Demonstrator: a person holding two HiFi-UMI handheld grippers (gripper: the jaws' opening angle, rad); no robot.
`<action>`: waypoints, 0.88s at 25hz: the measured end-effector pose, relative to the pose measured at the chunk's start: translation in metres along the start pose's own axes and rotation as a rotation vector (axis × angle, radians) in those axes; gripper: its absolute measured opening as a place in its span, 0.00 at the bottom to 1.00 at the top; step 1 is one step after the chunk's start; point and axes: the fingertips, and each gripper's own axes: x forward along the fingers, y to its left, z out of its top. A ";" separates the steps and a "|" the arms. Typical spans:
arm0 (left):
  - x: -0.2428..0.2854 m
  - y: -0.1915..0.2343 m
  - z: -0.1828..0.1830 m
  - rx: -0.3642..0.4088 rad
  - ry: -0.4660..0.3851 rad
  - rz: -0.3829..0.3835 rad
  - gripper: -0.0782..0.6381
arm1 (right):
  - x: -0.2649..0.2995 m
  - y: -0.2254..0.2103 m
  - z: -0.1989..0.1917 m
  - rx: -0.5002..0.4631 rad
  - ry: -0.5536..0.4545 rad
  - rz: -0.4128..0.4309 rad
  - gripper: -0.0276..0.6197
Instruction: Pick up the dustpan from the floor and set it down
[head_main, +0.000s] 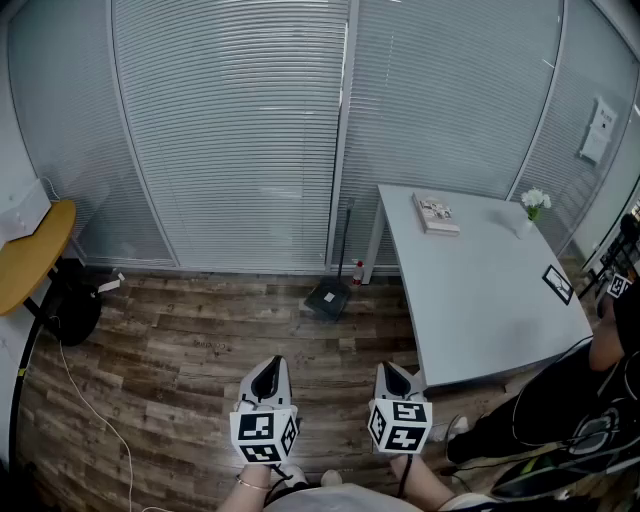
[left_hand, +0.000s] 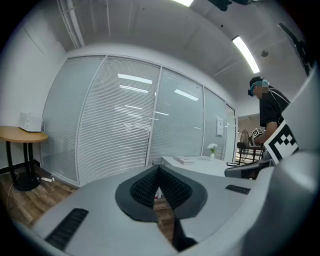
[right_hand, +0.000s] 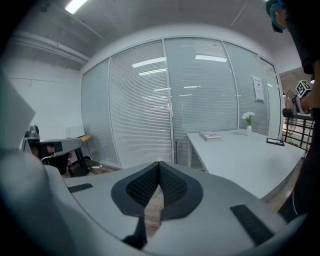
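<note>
A dark dustpan (head_main: 329, 297) with a tall upright handle stands on the wood floor against the blinds, beside the white table's leg. Both grippers hang close to my body, well short of it. My left gripper (head_main: 266, 377) is shut with nothing between its pads (left_hand: 146, 187). My right gripper (head_main: 394, 377) is shut and empty too, its pads (right_hand: 172, 186) touching. The jaws hide the dustpan in both gripper views; only the top of its handle (right_hand: 175, 145) shows in the right gripper view.
A white table (head_main: 480, 285) at right holds a book (head_main: 436, 213), a small vase of flowers (head_main: 533, 205) and a black device (head_main: 558, 283). A person (head_main: 570, 400) stands at the right. A round wooden table (head_main: 30, 250), a black bag (head_main: 72, 300) and a floor cable sit at left.
</note>
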 end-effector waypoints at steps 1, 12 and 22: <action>-0.001 0.004 -0.001 -0.005 0.001 0.006 0.13 | 0.001 0.003 0.000 -0.001 0.001 0.001 0.09; 0.000 0.035 -0.006 -0.033 0.014 0.030 0.13 | 0.011 0.021 0.001 0.022 0.005 0.017 0.09; 0.014 0.060 -0.004 -0.006 0.007 -0.001 0.13 | 0.031 0.032 -0.002 0.069 0.011 -0.032 0.09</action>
